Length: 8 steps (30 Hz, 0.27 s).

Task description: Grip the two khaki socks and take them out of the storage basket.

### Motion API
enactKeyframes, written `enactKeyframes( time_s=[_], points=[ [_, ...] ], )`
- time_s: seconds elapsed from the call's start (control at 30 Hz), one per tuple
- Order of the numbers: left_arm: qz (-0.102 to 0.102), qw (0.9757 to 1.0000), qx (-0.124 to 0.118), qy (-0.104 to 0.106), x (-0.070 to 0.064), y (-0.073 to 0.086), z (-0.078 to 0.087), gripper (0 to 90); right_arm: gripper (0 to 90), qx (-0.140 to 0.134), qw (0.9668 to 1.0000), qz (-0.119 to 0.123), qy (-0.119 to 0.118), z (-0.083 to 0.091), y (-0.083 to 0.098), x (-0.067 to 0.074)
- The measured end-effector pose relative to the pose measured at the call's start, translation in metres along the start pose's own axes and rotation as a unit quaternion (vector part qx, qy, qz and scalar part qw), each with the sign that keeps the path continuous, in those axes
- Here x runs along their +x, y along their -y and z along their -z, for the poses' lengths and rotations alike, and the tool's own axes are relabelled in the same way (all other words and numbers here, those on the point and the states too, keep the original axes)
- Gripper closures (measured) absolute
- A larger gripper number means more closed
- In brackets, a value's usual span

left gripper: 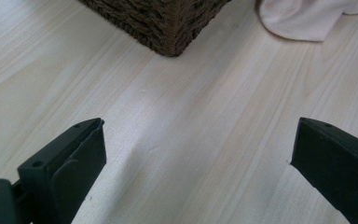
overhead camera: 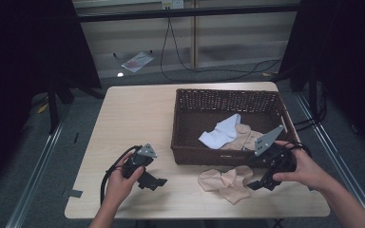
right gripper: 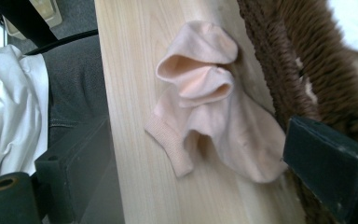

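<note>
1. Left hand-held gripper [overhead camera: 158, 181] low over the pale wooden surface [overhead camera: 133, 114], at the left of the high view, gripped by the left hand [overhead camera: 120, 183]; jaws spread wide, nothing between them, bare wood under the gap in the left gripper view.
2. Black cable looped back from that hand-held gripper toward the near edge of the surface.
3. Ahead of those jaws in the left gripper view, a corner of the brown wicker basket [left gripper: 168, 23], and to its right a fold of pale cloth [left gripper: 303, 18] lying on the wood.
4. Beige sock [overhead camera: 225, 182] crumpled flat on the surface just in front of the basket's near wall, between the two hand-held grippers; cuff open and folded over in the right gripper view [right gripper: 205, 107], one edge against the wicker.
5. Inside the basket [overhead camera: 228, 97], a white sock [overhead camera: 221, 133] partly on top of another beige sock [overhead camera: 247, 137], toward the near right corner.
6. Right hand-held gripper [overhead camera: 256, 185] held by the right hand [overhead camera: 304, 171] at the basket's near right corner, tipped down toward the beige sock on the surface; jaws wide apart, gripping nothing, sock lying in the gap ahead of them and one jaw just beside its edge.
</note>
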<state>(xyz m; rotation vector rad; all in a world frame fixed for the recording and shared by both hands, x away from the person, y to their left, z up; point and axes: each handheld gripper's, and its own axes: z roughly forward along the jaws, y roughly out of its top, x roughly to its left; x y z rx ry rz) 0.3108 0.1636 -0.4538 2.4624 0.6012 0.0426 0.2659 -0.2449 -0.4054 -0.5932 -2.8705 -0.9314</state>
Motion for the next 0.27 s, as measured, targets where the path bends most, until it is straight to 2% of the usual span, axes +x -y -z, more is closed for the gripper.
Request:
enactKeyframes(
  time_s=[0.1,0.13,0.17,0.27],
  points=[
    [0.001,1.0000,0.000,-0.001,0.000,0.000,0.000,2.6,7.4,-0.010,0.9999,-0.005,-0.006,-0.006,0.007,0.000],
    [0.017,0.9998,-0.011,-0.003,-0.002,0.001,-0.001,2.6,7.4,-0.016,0.9998,-0.009,-0.005,-0.007,0.010,0.000],
    [0.021,0.9997,-0.012,-0.003,-0.002,0.001,-0.001,2.6,7.6,-0.022,0.9997,-0.012,-0.005,-0.009,0.012,-0.001],
    [0.019,0.9998,-0.011,-0.001,-0.002,0.000,-0.002,2.6,6.9,-0.029,0.9995,-0.006,0.006,-0.013,0.015,0.002]
  ],
)
